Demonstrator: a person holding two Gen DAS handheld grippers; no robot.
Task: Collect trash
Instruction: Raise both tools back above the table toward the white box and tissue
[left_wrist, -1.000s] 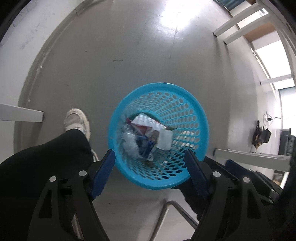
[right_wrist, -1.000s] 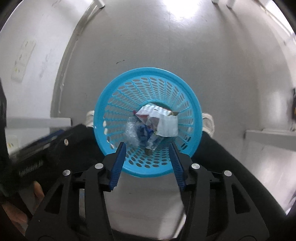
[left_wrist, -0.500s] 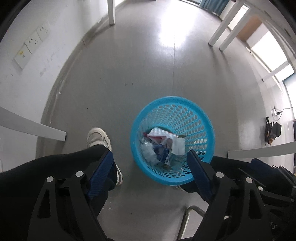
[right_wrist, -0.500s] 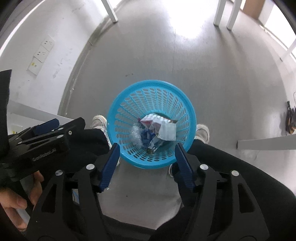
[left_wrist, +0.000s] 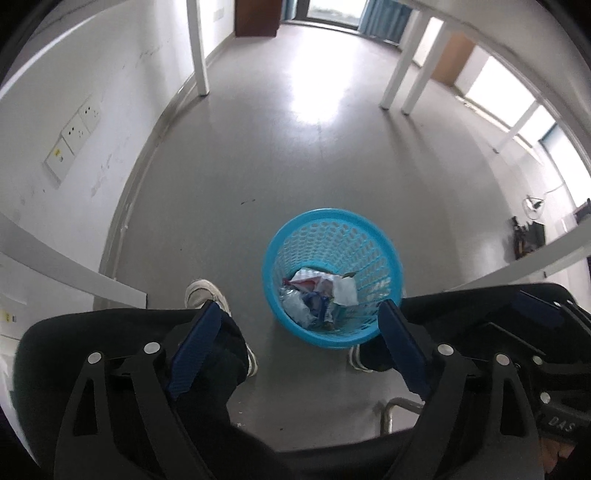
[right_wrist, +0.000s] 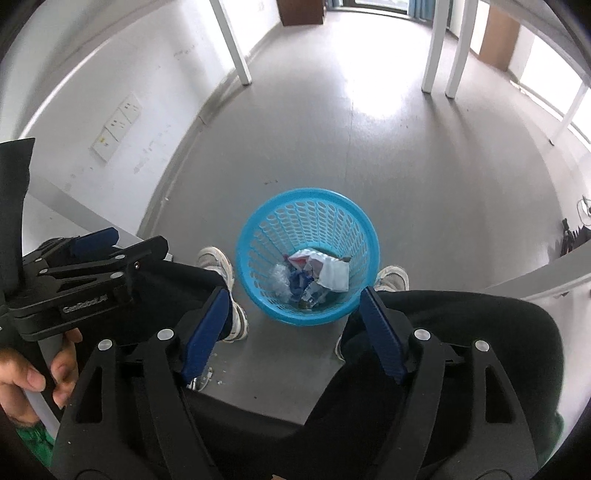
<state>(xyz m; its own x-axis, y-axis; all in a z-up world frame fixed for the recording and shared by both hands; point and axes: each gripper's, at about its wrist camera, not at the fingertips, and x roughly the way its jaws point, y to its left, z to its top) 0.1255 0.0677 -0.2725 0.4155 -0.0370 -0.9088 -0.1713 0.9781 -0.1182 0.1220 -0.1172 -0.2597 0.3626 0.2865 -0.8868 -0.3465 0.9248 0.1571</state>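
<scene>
Grey floor (left_wrist: 280, 155) fills most of both wrist views, w/ white wall (left_wrist: 92, 110) curving along the left and a row of wall sockets (left_wrist: 74, 136) on it. White table legs (left_wrist: 197, 48) stand at the far end of the room, more to the right, bright window light pooling between them.

Seated person's legs in black trousers (right_wrist: 461, 332) frame the lower half of the right wrist view; pale sneakers (right_wrist: 218, 266) rest on the floor either side of the bin.

Blue perforated waste basket (right_wrist: 308, 229) stands upright on the floor between the feet, well below both tools. Inside, at the bottom: trash (right_wrist: 314, 277), i.e. crumpled white paper, clear plastic wrap, red-and-blue wrappers, all heaped together; individual items too small to tell apart further.

Left gripper (left_wrist: 295, 343), blue pads, points steeply down toward the bin; jaws have just been opening and stand spread wide, nothing between them. It also shows at the left edge of the right wrist view, held by a bare hand (right_wrist: 33, 373).

Right gripper (right_wrist: 295, 328) likewise angled down over the bin; jaws have just been opening, now wide apart and empty, the basket's near rim showing in the gap far below. A chrome chair-frame tube (left_wrist: 391, 410) shows bottom centre in the left view.
</scene>
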